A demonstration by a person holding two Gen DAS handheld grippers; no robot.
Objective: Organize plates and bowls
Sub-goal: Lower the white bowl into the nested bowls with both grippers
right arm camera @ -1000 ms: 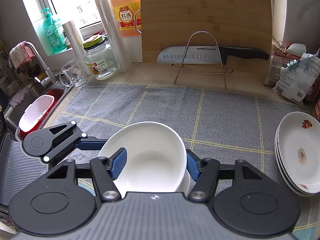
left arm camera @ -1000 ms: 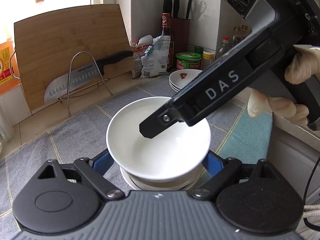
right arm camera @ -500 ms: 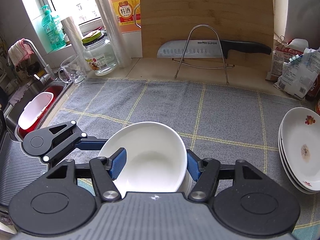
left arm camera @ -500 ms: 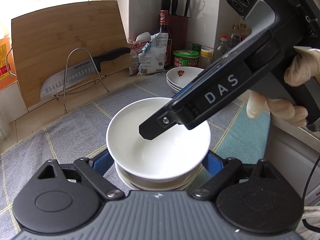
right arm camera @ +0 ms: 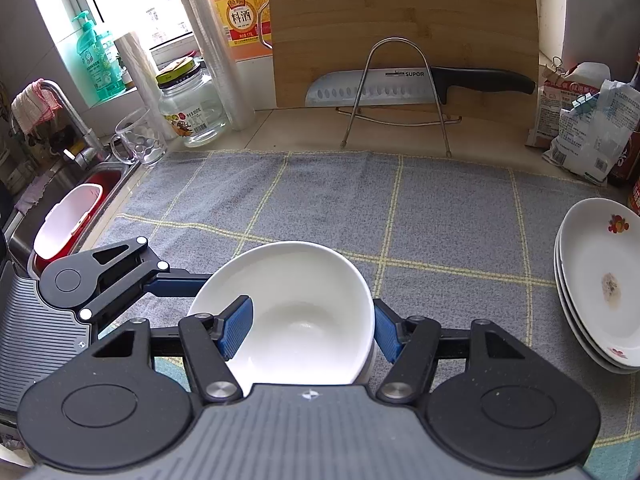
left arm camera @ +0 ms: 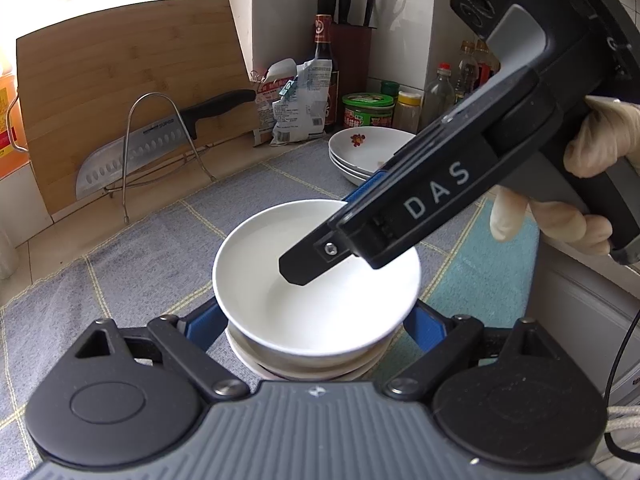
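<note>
A white bowl (left arm camera: 304,312) sits on top of a stack of white bowls (left arm camera: 280,370) on the grey checked mat. My left gripper (left arm camera: 314,322) straddles it. Its blue fingers (left arm camera: 206,320) run in under the rim on both sides and lie against the bowl's wall. My right gripper (right arm camera: 310,330) comes in from the right with its jaws wide. One blue pad (right arm camera: 236,328) hangs inside the bowl and the other stands outside the rim, so only the wall is between them, unpinched. A stack of flowered plates (right arm camera: 600,280) lies to the right on the mat.
A cutting board (right arm camera: 400,20) leans on the back wall behind a wire stand holding a knife (right arm camera: 400,84). Food bags (right arm camera: 584,128) and bottles fill the back right corner. A glass jar (right arm camera: 188,108), a mug and the sink (right arm camera: 68,224) lie to the left.
The background shifts very slightly in both views. The bowl and both grippers keep the same places relative to each other.
</note>
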